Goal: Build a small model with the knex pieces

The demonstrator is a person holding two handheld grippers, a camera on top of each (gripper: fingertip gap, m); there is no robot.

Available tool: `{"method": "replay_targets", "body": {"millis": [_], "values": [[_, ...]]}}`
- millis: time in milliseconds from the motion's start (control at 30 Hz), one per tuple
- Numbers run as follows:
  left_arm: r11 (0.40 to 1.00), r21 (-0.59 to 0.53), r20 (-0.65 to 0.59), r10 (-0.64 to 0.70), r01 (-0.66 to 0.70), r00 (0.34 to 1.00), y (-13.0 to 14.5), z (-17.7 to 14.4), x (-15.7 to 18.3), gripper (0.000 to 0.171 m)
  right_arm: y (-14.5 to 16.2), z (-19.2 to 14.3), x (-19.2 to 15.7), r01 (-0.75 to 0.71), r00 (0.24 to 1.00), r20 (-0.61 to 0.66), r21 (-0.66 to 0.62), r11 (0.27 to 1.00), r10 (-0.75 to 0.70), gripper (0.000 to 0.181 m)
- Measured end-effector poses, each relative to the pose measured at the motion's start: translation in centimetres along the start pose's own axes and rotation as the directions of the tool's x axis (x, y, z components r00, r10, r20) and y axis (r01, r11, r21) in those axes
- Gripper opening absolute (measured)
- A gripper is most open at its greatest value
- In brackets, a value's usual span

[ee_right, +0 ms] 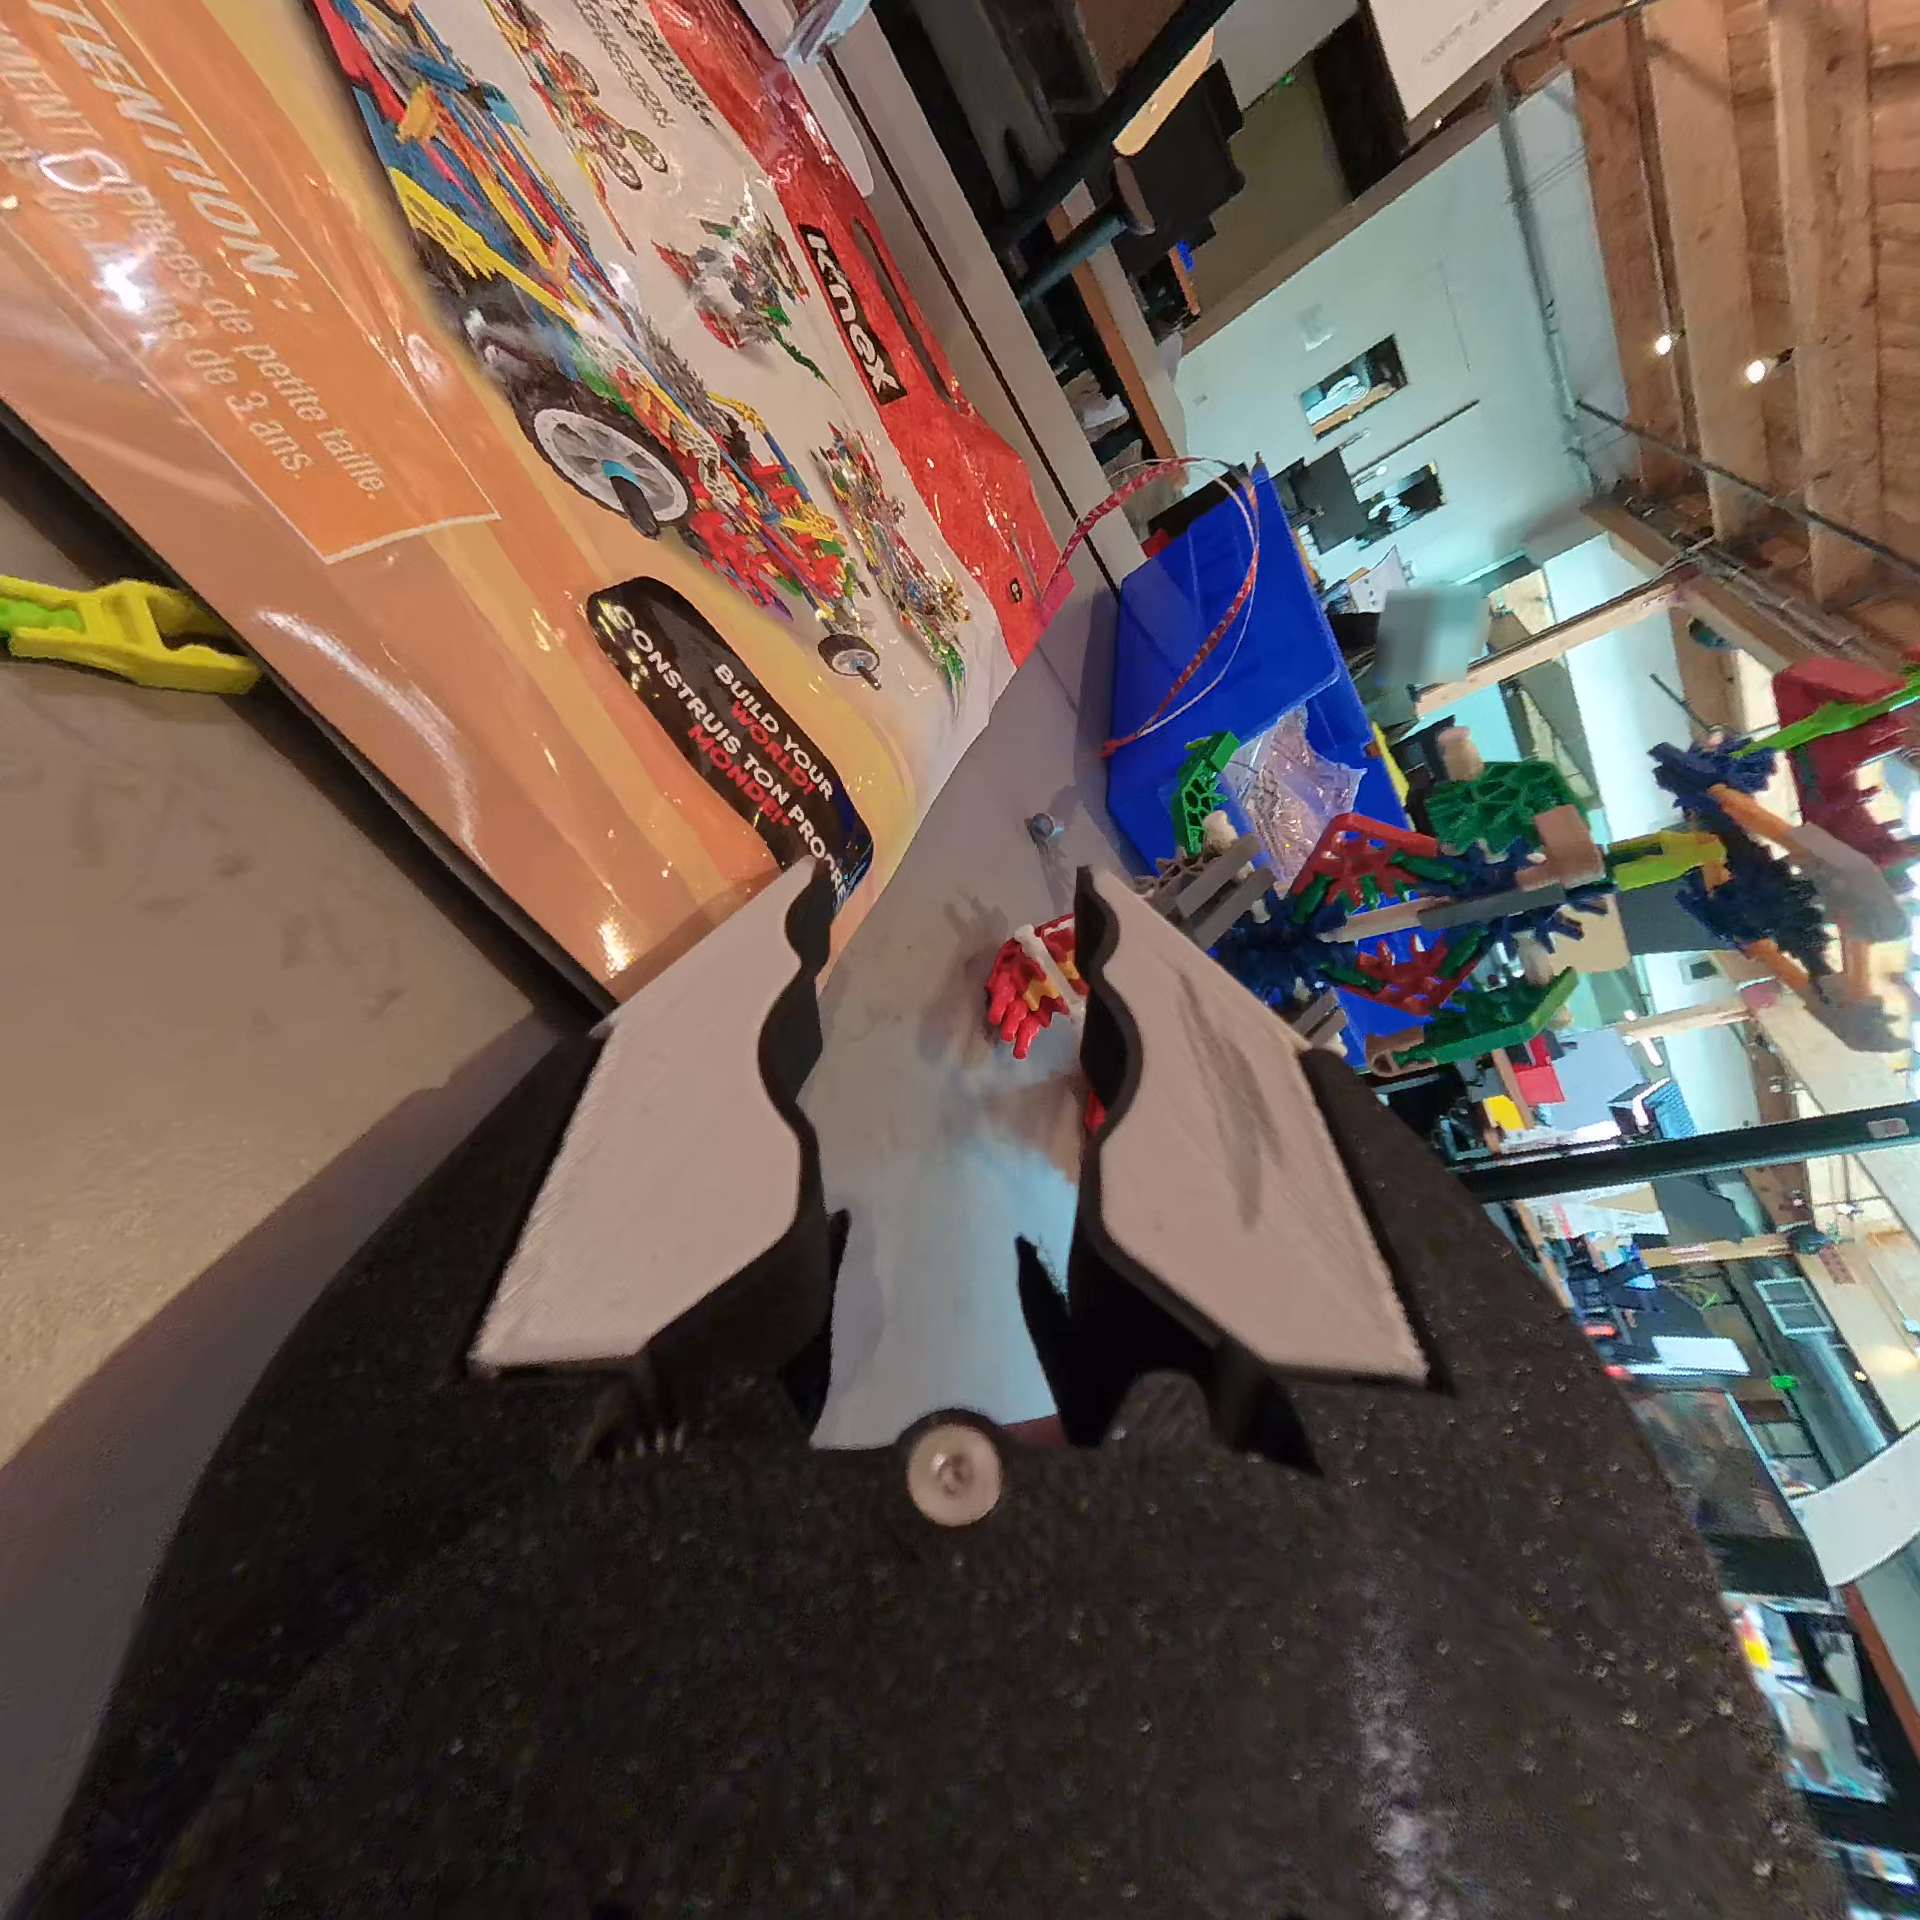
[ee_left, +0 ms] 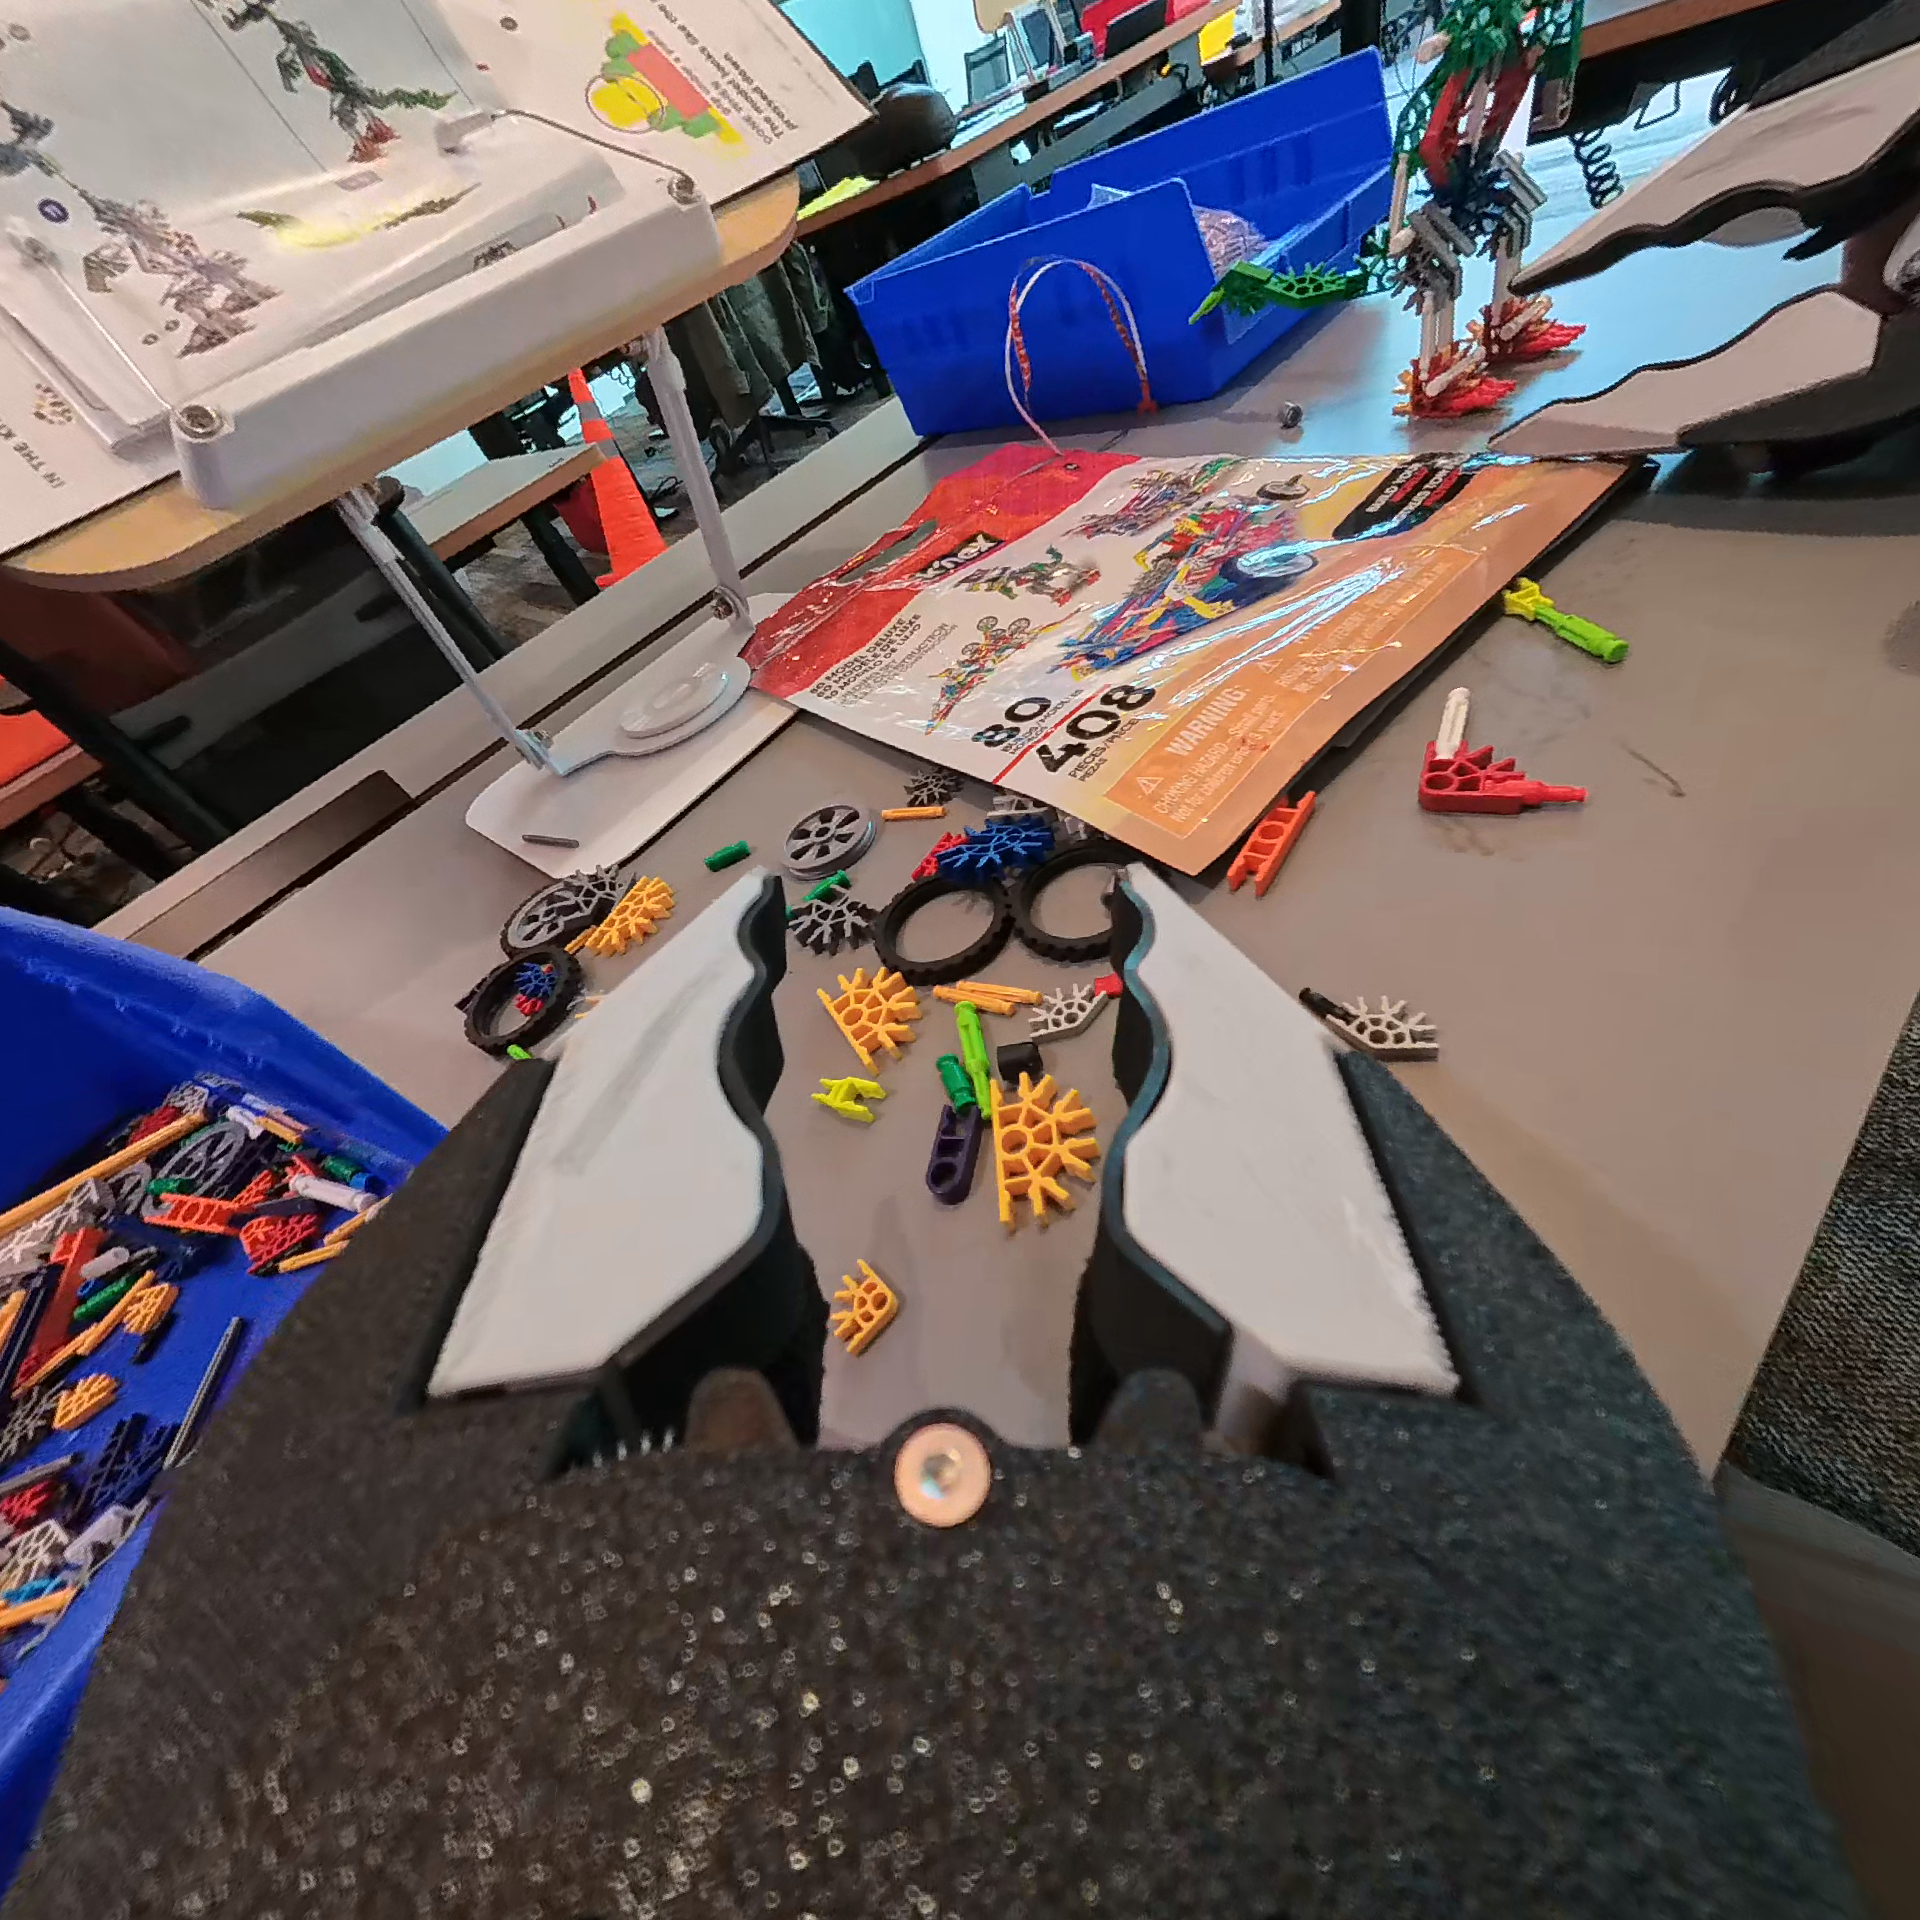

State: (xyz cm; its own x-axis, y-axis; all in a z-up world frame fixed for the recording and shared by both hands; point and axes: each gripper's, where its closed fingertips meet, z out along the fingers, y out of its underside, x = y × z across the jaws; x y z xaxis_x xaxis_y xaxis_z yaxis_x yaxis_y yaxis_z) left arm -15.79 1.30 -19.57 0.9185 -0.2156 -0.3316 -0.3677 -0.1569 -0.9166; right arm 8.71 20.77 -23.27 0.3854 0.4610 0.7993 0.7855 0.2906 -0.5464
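Left tongs (ee_left: 945,894): wide apart, holding nothing. Low over the grey table (ee_left: 1558,987), above a heap of small toy pieces near the left edge.

Between the two fingers on the table: a big yellow snowflake piece (ee_left: 1042,1143), a smaller yellow one (ee_left: 871,1013), a purple link (ee_left: 951,1148) and a green stick (ee_left: 971,1044). Just past the fingertips: two black tyres (ee_left: 940,930) side by side, touching each other. Not touching any of these, as far as can be seen.

At the near left corner: a blue bin (ee_left: 104,1039) full of mixed pieces. In the middle of the table: a flat, shiny toy bag (ee_left: 1195,623). Beside the bag's right side: a red piece (ee_left: 1475,774), an orange piece (ee_left: 1270,842) and a yellow-green piece (ee_left: 1564,618), all apart from each other. Along the left edge: a white book stand (ee_left: 416,343) with open pages. At the far edge: a second blue bin (ee_left: 1143,239) and, just beside it, a standing toy model (ee_left: 1465,208).

Right tongs (ee_right: 953,878): also wide apart, holding nothing. Turned on one side, near the far edge, past the bag's corner (ee_right: 416,416). Pointing at the toy model (ee_right: 1455,883); its red foot (ee_right: 1023,982) right by one fingertip, touching or not, cannot tell. Blue bin (ee_right: 1216,675) behind the model. Yellow-green piece (ee_right: 125,634) tucked against the bag's edge.
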Motion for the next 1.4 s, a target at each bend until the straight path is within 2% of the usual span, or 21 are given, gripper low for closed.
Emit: {"method": "replay_targets", "body": {"millis": [500, 833, 967, 1033, 1133, 1200, 1267, 1400], "values": [[0.999, 0.022, 0.012, -0.025, 0.024, 1.000, -0.3, -0.3, -0.4, 0.059, 0.8, -0.3, -0.4, -0.162, 0.977, 0.131, -0.066, 0.985, 0.170, 0.047], [1.000, 0.021, 0.027, 0.007, -0.008, 1.000, -0.3, -0.3, -0.2, 0.057, 0.2, -1.6, -0.8, -0.251, 0.941, 0.228, -0.032, 0.967, 0.252, 0.048], [1.000, 0.025, 0.041, 0.013, -0.014, 0.999, -0.3, -0.3, -0.4, 0.058, -2.0, -2.9, -1.9, -0.306, 0.893, 0.359, 0.046, 0.951, 0.271, 0.050], [1.000, 0.026, 0.053, 0.011, -0.013, 0.999, -0.3, -0.3, -0.5, 0.057, -3.0, -3.4, -3.2, -0.261, 0.883, 0.421, 0.067, 0.963, 0.209, 0.050], [1.000, 0.022, 0.061, 0.017, -0.018, 0.998, -0.3, -0.3, -0.6, 0.057, -3.0, -3.2, -5.5, -0.102, 0.876, 0.480, 0.073, 0.992, 0.055, 0.047], [1.000, 0.019, 0.065, 0.017, -0.018, 0.998, -0.2, -0.3, -0.6, 0.057, -3.4, -2.8, -5.6, -0.034, 0.889, 0.458, 0.109, 0.993, -0.020, 0.047], [1.000, 0.023, 0.065, 0.014, -0.016, 0.998, -0.3, -0.3, -0.7, 0.057, -3.2, -2.4, -5.8, 0.029, 0.887, 0.455, 0.122, 0.992, -0.082, 0.027], [1.000, 0.022, 0.084, 0.003, -0.004, 0.996, -0.3, -0.4, -1.0, 0.058, -3.3, -2.1, -5.8, 0.076, 0.891, 0.429, 0.180, 0.981, -0.148, 0.014]]}}
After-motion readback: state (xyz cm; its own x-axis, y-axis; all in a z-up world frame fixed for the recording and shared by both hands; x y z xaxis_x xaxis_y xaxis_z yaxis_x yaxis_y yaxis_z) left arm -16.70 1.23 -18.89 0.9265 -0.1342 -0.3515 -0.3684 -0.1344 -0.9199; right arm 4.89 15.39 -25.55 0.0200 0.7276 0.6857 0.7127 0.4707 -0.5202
